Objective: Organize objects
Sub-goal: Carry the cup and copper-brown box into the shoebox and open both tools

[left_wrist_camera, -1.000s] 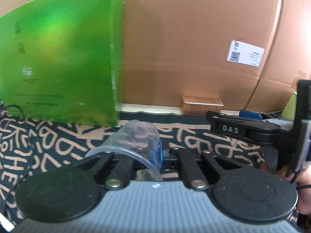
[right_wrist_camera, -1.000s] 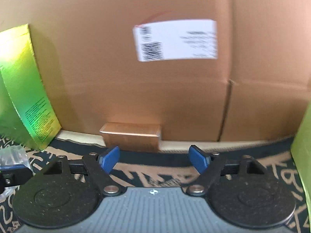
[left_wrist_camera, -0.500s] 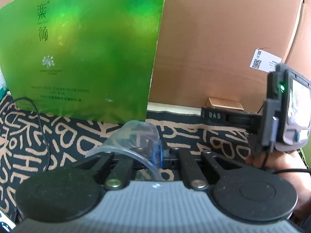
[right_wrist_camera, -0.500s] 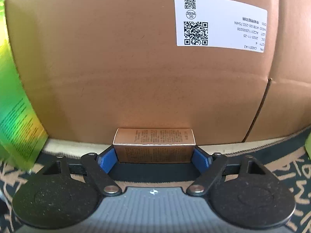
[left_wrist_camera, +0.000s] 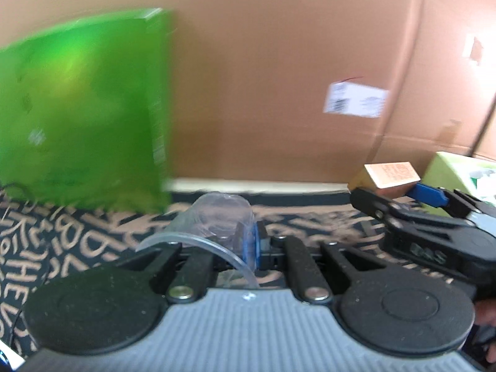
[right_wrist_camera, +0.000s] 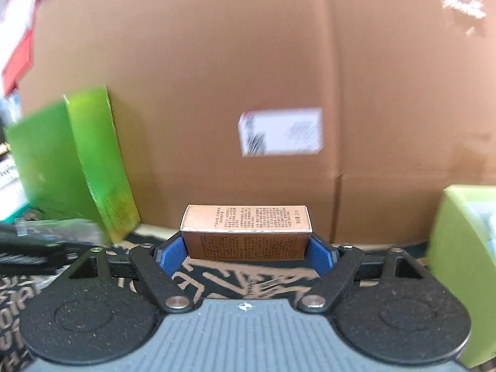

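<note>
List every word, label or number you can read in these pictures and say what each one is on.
Nothing reads clearly.
White label on the cardboard box: codes and print, smeared by blur.
Copper box in the right gripper: dense small print, too small to read.
Right gripper's arm, left wrist view: raised letters, too blurred.
Green box: a pale logo, blurred.
Patterned cloth: decorative letters, no sure word.

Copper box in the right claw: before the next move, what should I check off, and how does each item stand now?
1. Copper box seated between both blue pads of the right claw: ok.
2. Box lifted clear of the patterned cloth: ok.
3. Clear plastic cup gripped by the left claw: ok, pinched at the wall.
4. The two claws apart from each other: ok.
5. Light green open box free to receive the copper box: cannot tell, its inside is mostly out of frame.
</note>
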`<state>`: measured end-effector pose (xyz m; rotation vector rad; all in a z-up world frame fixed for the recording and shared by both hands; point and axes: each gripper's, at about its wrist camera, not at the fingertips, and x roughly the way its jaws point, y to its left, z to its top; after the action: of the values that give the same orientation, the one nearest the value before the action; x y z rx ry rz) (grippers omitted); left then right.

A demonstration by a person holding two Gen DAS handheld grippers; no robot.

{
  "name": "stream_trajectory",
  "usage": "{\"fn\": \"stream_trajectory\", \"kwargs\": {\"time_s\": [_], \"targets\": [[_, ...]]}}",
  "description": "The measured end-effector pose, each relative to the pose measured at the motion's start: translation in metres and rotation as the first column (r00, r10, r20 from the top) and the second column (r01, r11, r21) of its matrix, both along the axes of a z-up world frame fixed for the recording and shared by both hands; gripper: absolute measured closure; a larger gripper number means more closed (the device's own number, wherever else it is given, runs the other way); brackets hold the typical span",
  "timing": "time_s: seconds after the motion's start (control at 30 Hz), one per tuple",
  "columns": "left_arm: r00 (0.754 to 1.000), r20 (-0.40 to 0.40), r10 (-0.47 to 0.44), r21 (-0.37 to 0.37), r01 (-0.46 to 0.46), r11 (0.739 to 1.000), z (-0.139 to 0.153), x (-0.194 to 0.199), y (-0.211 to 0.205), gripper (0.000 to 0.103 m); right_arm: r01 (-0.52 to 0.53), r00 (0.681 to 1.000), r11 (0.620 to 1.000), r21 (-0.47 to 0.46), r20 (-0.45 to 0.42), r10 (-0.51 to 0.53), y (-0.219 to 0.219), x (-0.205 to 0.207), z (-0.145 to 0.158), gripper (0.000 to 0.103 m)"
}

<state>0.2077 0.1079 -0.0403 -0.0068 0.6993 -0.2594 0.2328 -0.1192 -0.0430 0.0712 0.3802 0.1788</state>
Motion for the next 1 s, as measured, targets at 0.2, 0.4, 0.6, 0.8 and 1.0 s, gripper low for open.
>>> {"fn": "stream_trajectory", "kwargs": {"time_s": [0.2,0.4,0.6,0.8,1.0], "targets": [[0.988,0.059,-0.144,-0.028,0.146,0.989,0.033,-0.013,-0.079,0.098,0.047,0.988,0.999,-0.013,0.145,-0.045,-0.071,-0.056,0.034,0.018],[0.95,0.095,-0.297,-0.059,0.303,0.951,0.05,-0.022,-0.183,0.098,0.25,0.953,0.966,-0.067,0.195,-0.233,-0.163,-0.093,0.05,0.018],[0.922,0.097,-0.376,-0.093,0.384,0.919,0.049,-0.015,-0.27,0.098,0.355,0.924,0.932,-0.072,0.175,-0.339,-0.235,-0.105,0.045,0.018],[0.913,0.086,-0.399,-0.067,0.405,0.912,0.034,-0.005,-0.315,0.097,0.336,0.937,0.935,-0.114,0.142,-0.319,-0.26,-0.09,0.026,0.018],[0.929,0.124,-0.349,-0.061,0.358,0.932,0.022,-0.003,-0.322,0.0,0.321,0.946,0.934,-0.159,0.106,-0.307,-0.266,-0.068,0.011,0.018]]}}
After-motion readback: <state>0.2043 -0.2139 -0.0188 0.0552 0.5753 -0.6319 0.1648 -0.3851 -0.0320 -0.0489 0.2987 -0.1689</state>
